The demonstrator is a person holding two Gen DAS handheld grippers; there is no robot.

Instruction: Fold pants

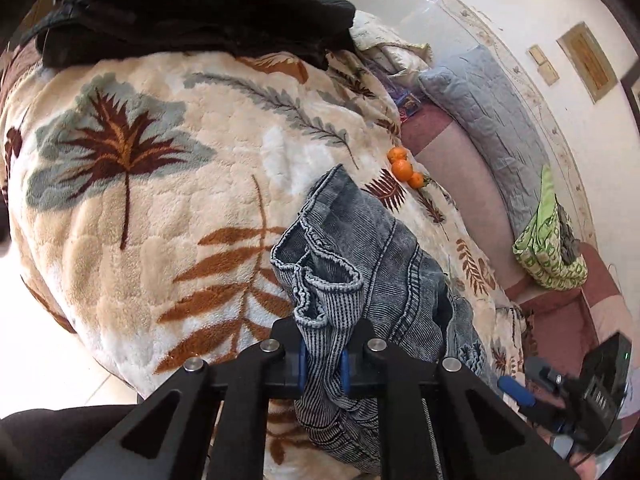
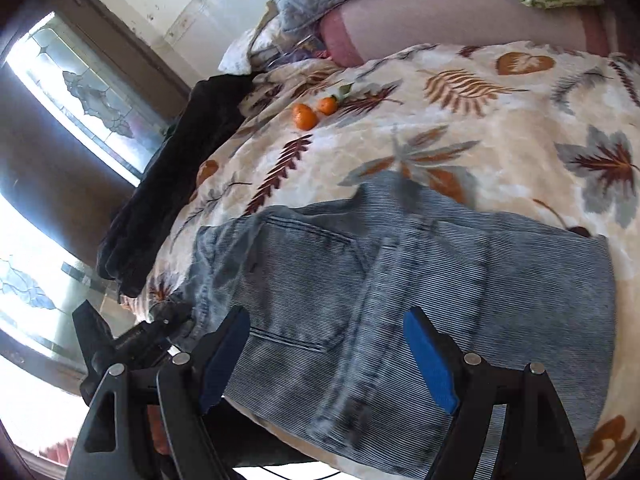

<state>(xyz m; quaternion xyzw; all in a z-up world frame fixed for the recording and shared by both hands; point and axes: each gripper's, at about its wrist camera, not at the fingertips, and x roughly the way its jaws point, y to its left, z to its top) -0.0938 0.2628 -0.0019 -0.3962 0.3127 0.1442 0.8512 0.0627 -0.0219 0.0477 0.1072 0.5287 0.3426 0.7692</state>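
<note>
- Left wrist view: left gripper [image 1: 323, 354] had its jaws pinched tight on a bunched, ribbed hem of the grey-blue denim pants [image 1: 372, 256], which lay on the plush leaf-print blanket [image 1: 160, 184].
- Three tangerines [image 1: 403, 168] sat just beyond the pants; black garment [image 1: 192, 12] at blanket's far edge; bare fleece between.
- Right wrist view: right gripper [image 2: 328, 364] had jaws wide, holding nothing, above the pants [image 2: 400, 264], spread flat w/ pocket stitching, at blanket's [image 2: 500, 128] near edge.

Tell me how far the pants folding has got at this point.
Early stage. Done: the denim pants are on the leaf-print blanket, seat and back pocket facing up. In hand: the left hand-held gripper is shut on a bunched edge of the fabric, while the right hand-held gripper hangs open over the seat. Left: no neat fold shows yet, so the folding itself remains.
</note>
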